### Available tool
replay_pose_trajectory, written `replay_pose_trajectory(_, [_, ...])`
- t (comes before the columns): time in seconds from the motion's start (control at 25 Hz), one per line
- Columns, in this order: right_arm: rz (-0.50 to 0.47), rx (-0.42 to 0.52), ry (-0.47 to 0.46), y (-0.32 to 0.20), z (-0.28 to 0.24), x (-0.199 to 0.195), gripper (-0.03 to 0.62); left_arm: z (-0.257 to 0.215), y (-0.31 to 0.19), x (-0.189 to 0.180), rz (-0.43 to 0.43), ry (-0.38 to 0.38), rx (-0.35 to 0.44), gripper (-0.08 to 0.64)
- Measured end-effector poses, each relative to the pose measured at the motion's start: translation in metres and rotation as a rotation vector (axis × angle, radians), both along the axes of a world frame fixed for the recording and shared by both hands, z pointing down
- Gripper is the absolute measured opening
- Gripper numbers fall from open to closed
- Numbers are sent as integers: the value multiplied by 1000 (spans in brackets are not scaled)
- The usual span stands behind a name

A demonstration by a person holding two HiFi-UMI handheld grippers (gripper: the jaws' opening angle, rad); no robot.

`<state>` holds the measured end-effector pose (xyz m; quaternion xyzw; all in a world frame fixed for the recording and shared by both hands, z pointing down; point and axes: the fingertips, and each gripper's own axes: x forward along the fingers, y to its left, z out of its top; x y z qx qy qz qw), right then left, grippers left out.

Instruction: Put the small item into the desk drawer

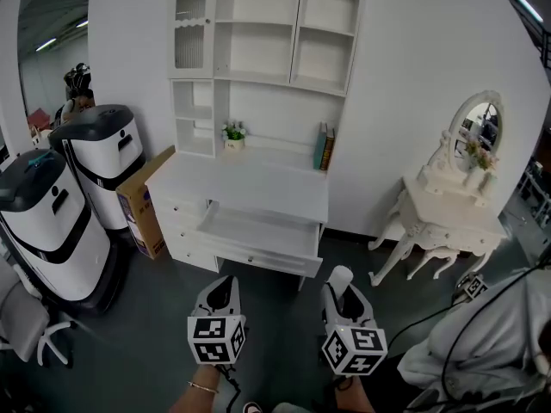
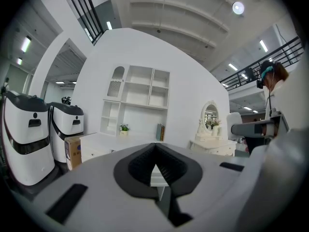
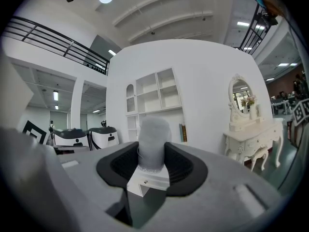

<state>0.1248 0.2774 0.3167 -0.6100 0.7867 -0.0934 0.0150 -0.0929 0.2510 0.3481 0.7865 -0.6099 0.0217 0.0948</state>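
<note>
A white desk (image 1: 245, 183) with a shelf hutch stands against the wall, and its wide drawer (image 1: 250, 255) is pulled out toward me. My right gripper (image 1: 341, 289) is held level in front of the drawer, a little to its right. It is shut on a small pale cylinder-shaped item (image 1: 341, 276) that stands upright. In the right gripper view the item (image 3: 153, 139) sits between the dark pads of the right gripper (image 3: 153, 151), with the drawer front (image 3: 147, 182) beyond it. My left gripper (image 1: 225, 291) hovers beside it, empty. The left gripper (image 2: 154, 151) has its fingertips meeting.
Two white and black machines (image 1: 47, 222) (image 1: 103, 157) and a cardboard box (image 1: 138, 200) stand left of the desk. A white vanity table with an oval mirror (image 1: 452, 213) is at the right. A plant (image 1: 233, 133) and books (image 1: 325, 147) sit on the desk. Grey cloth (image 1: 491, 334) lies at the lower right.
</note>
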Motion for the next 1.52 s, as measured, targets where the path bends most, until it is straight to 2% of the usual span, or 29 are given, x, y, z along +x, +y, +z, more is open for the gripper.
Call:
replay_pose_trajectory(0.48, [37, -30, -6, -36, 17, -4, 160, 16, -39, -16, 5, -5, -19, -3])
replay_pose_trajectory(0.96, [66, -51, -77, -130, 31, 22, 160, 7, -137, 4, 26, -80, -10, -2])
replay_pose_trajectory(1.32, [82, -76, -76, -188, 41, 57, 160, 12, -197, 41, 41, -81, -38, -2])
replay_pose_trajectory(1.52, [82, -84, -85, -211, 44, 66, 160, 20, -215, 43, 24, -83, -65, -3])
